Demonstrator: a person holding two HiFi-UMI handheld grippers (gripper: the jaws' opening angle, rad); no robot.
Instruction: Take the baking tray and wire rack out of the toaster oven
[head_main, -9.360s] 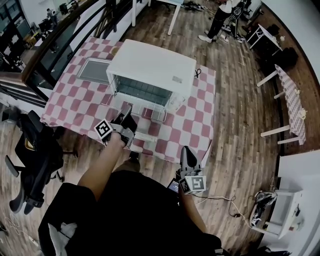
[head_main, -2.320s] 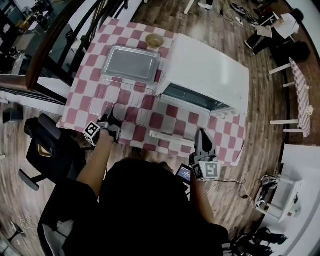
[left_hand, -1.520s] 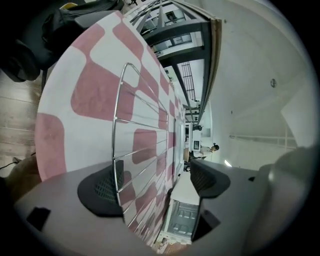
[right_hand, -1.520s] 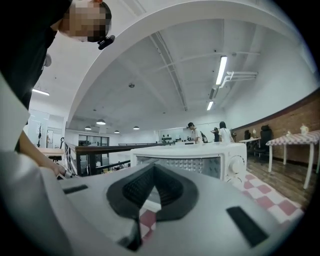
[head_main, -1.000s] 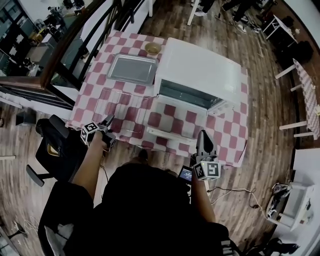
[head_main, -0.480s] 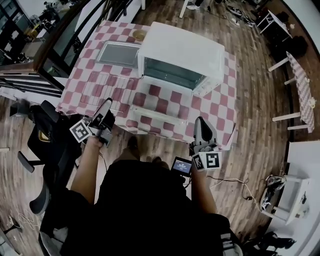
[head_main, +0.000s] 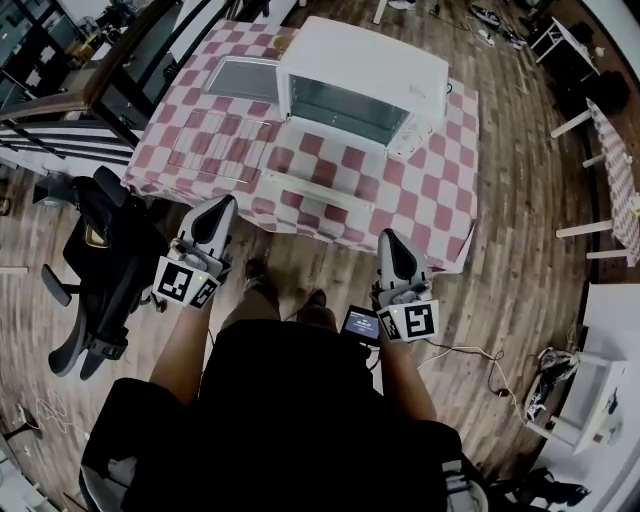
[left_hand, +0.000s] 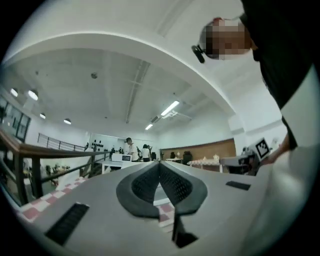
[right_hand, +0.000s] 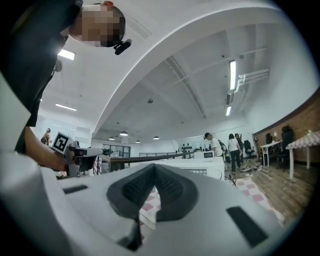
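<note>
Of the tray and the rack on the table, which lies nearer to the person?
The rack: it lies towards the near edge of the checked cloth; the tray sits behind it, beside the oven.

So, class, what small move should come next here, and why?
Probably none for the task: the flat silver baking tray lies on the checked cloth beside the white toaster oven, the thin wire rack lies nearer on the cloth, and the oven cavity looks empty. The left gripper and right gripper are shut on nothing. At most, close the oven's open door.
</note>
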